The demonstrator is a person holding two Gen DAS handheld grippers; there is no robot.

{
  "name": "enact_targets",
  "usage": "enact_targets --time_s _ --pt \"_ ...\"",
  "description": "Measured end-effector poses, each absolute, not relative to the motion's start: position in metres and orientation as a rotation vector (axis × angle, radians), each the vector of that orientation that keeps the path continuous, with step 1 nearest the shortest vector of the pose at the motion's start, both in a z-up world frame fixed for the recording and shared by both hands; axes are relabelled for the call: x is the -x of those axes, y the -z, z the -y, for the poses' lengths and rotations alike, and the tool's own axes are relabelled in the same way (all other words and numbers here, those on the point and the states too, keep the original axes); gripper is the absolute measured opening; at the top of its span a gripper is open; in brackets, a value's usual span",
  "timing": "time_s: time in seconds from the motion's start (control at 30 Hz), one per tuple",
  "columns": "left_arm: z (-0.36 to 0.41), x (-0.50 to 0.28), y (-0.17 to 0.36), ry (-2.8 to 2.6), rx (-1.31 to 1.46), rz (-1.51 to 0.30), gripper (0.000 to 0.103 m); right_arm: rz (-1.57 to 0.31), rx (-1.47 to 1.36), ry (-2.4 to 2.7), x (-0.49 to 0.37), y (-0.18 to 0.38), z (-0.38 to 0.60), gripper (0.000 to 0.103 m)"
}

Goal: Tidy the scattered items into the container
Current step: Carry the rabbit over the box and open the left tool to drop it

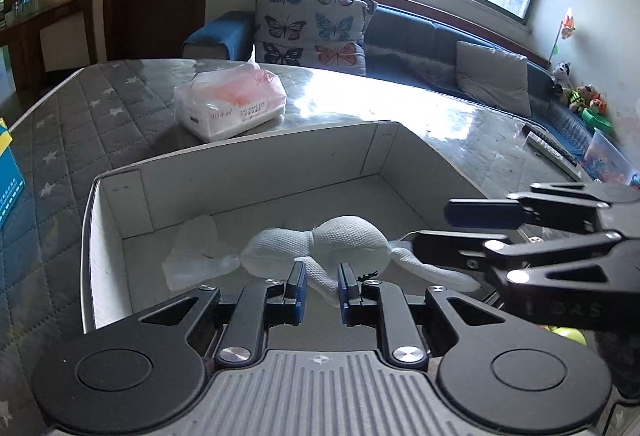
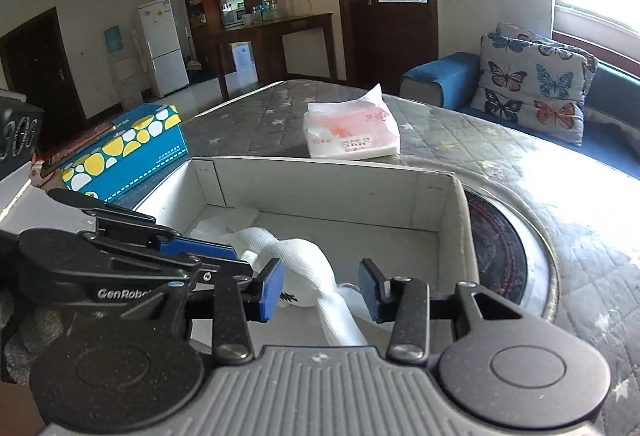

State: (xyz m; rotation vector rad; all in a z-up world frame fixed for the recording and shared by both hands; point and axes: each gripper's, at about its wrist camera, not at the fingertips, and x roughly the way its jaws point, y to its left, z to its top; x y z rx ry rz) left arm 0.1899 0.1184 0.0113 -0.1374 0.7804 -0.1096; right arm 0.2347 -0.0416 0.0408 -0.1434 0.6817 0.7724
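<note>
A white cardboard box [image 1: 256,172] [image 2: 332,192] stands open on the quilted table. A white knotted cloth item [image 1: 320,248] [image 2: 300,260] hangs over its near side, with a crumpled clear wrapper [image 1: 196,248] [image 2: 224,224] inside the box. My left gripper [image 1: 322,282] has its jaws a narrow way apart, with a strip of the cloth between them. My right gripper [image 2: 322,286] is open around the cloth's lower tail, its pads not touching it. The right gripper also shows in the left wrist view [image 1: 460,228], at the cloth's right end.
A pink-and-white tissue pack [image 1: 230,102] [image 2: 352,134] lies beyond the box. A blue box with yellow dots [image 2: 128,152] sits to the left. A round dark plate [image 2: 500,244] lies right of the white box. A blue sofa with butterfly cushions [image 1: 312,24] stands behind.
</note>
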Motion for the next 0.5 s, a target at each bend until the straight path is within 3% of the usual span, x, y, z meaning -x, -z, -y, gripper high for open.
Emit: enact_targets --time_s 0.17,0.5 --pt "-0.113 -0.188 -0.018 0.117 0.150 -0.768 0.018 -0.650 0.154 -0.765 -0.217 -0.048 0.050 0.044" --pt "-0.100 -0.147 -0.034 0.125 0.155 -0.725 0.020 -0.607 0.169 -0.757 -0.159 -0.054 0.079 0.064"
